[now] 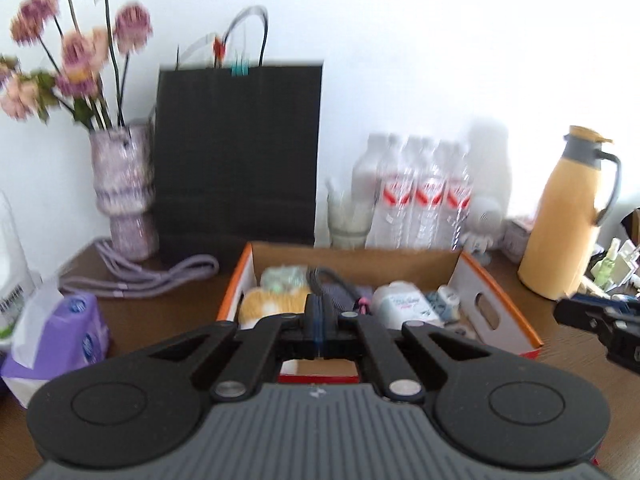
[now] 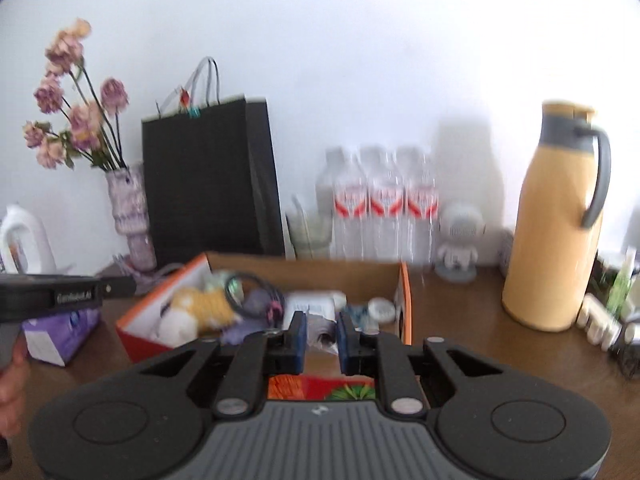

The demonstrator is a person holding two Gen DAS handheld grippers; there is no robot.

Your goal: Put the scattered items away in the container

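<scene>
the box (image 1: 496, 312) sits mid-tabletop, already holding a yellow plush toy (image 1: 272, 304), a cable and small bottles. the left hand-held gripper (image 1: 319, 316) is pressed shut and empty; the right hand-held gripper (image 2: 320, 336) is nearly closed with nothing between its pads. what's left looks like little — maybe the purple cord (image 1: 152, 276) at far left.

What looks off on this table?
Nothing spilled or damaged. A lavender cord lies loose on the table, left of the box, by the vase. A black cable humps up above the box's contents.
</scene>
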